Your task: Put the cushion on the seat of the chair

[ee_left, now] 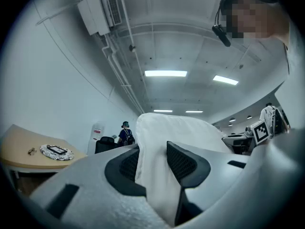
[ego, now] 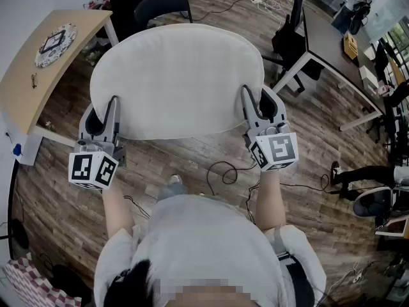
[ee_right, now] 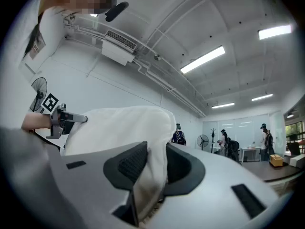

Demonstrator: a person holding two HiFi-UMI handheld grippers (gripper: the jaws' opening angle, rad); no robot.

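- Left gripper (ego: 102, 117): its jaws are clamped on the left edge of the cushion, with white fabric pinched between the pads. It points roughly level.
- Dark chair (ego: 163, 5): stands far, beyond the cushion's far edge. Its seat is mostly hidden, and it appears to be the target.
- White cushion (ego: 179, 82): held flat in the air over the wooden floor (ego: 192, 152), in front of the person. It spans between both grippers and is not yet on any seat.
- Right gripper (ego: 261, 107): its jaws are closed on the cushion's right edge, with fabric gathered between them.
- Step in hand, as judged: carrying the cushion toward the chair.
- Next move: advance both grippers together to the far side, keep the cushion level, lower it onto the seat, then let go on both sides.
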